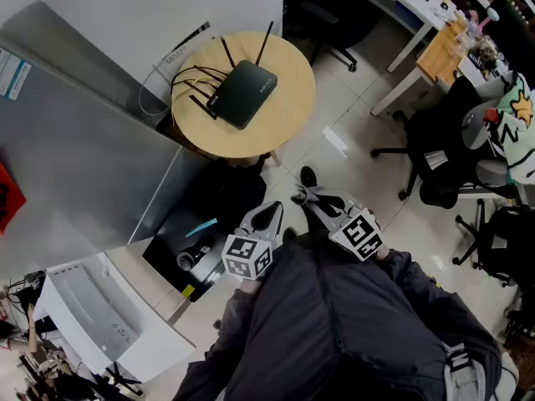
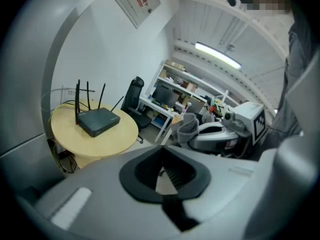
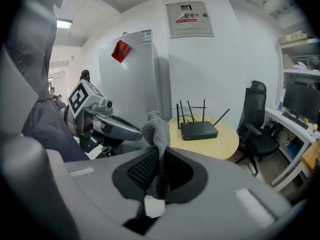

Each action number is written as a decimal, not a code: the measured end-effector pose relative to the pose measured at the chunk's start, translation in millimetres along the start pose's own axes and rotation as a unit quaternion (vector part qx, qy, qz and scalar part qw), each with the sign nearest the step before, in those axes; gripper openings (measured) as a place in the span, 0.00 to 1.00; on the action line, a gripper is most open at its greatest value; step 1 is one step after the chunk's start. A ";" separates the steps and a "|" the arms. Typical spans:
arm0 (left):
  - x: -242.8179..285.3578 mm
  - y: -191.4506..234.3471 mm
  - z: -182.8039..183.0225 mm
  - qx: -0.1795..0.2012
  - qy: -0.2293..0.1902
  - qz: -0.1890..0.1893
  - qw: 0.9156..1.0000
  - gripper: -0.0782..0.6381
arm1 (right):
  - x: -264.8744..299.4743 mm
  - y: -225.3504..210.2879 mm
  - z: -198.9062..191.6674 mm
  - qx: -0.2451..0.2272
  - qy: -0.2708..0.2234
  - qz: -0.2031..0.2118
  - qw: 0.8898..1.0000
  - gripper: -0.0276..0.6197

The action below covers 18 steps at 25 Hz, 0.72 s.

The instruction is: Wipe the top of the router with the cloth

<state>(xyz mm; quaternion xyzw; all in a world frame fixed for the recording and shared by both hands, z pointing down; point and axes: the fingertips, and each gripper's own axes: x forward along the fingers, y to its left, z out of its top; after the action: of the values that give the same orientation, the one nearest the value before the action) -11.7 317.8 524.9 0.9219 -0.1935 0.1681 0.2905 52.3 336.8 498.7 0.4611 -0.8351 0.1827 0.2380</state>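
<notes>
While the right gripper [image 3: 160, 170] pinches the cloth [image 3: 157, 130] and the left gripper [image 2: 165, 172] stands spread and empty, both well short of the round table [image 1: 288, 117] bearing the router [image 1: 242, 93], an unbraced swipe could snag its antennas [image 1: 266, 38] or shove it.

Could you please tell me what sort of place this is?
Probably an office: black swivel chairs stand by long white desks, and a router sits on a round table.
</notes>
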 end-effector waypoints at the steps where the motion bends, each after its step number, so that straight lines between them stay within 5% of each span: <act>1: 9.2 5.7 5.0 0.000 0.002 0.002 1.000 0.11 | 4.9 -11.0 0.9 0.000 0.000 0.002 1.000 0.09; 18: 154.4 103.3 142.1 -0.038 0.001 0.086 0.996 0.11 | 99.4 -220.6 58.0 -0.023 0.016 0.108 0.994 0.09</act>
<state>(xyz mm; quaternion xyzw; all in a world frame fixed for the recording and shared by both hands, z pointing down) 103.6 114.3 528.6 0.8899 -0.2781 0.1863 0.3100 182.3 126.4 526.3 0.3595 -0.8802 0.1953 0.2407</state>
